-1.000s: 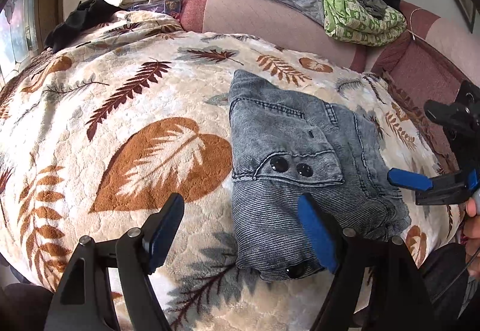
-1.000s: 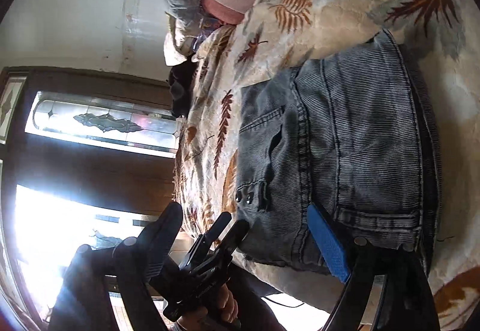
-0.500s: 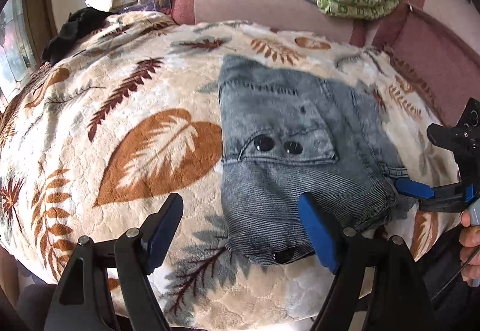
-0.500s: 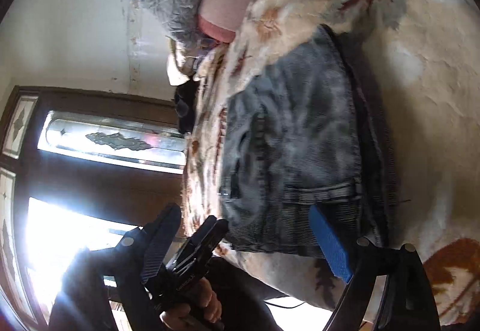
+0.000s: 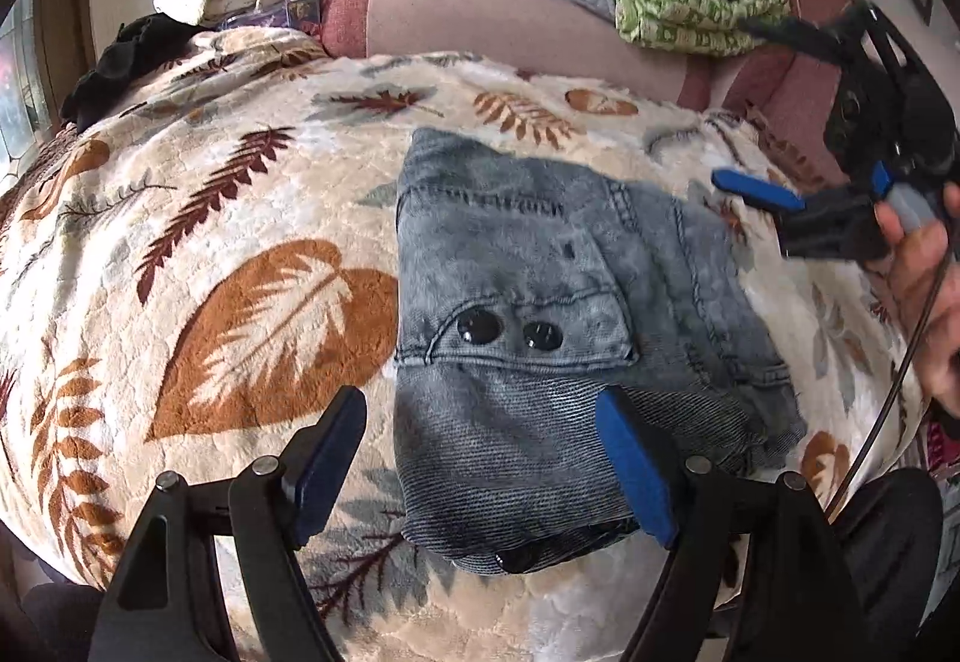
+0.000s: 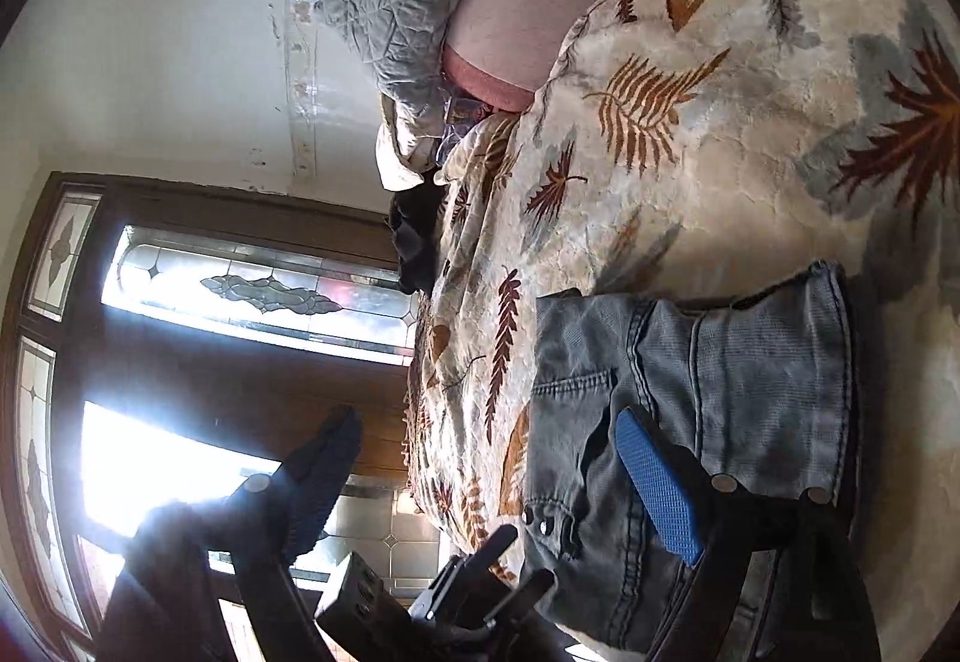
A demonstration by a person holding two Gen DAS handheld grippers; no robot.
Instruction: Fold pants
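leaf-print blanket [image 5: 198, 254] bears seemingly folded pants [image 5: 540, 338].

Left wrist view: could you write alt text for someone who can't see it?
Folded grey denim pants lie on a leaf-patterned blanket, with the open left gripper above their near edge. At right, a hand holds the open right gripper clear of them.
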